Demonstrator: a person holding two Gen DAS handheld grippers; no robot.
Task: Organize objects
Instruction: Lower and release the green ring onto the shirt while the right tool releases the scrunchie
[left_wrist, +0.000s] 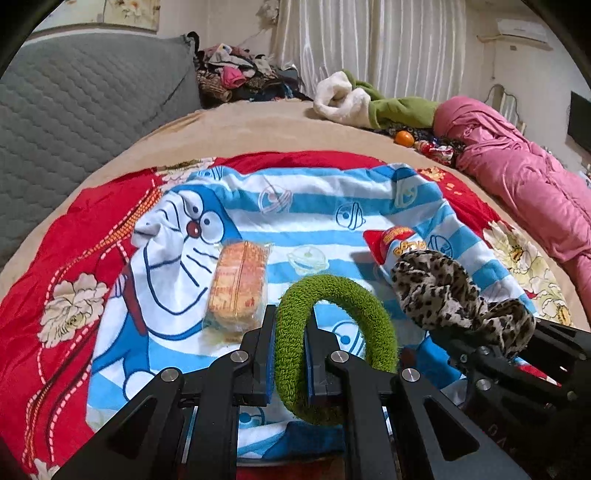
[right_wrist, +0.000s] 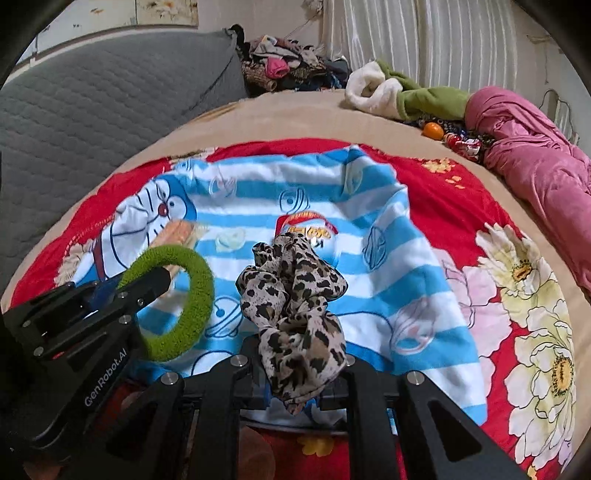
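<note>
Left wrist view: our left claw (left_wrist: 290, 354) clamps the green terry hair ring (left_wrist: 332, 291); right claw (right_wrist: 301, 373) pinches the leopard-print scrunchie (right_wrist: 291, 291). Both hang above the Doraemon towel (right_wrist: 388, 295), biscuit packet (left_wrist: 236, 280) ahead-left.

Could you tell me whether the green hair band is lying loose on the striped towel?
No, the green hair band is clamped between the fingers of the left hand-held gripper, above the striped towel.

Even, soft indoor light; colours are vivid. Fisheye bending curves the bed (left_wrist: 258, 122) edge, dark corners frame both views, and the far room looks slightly soft.
</note>
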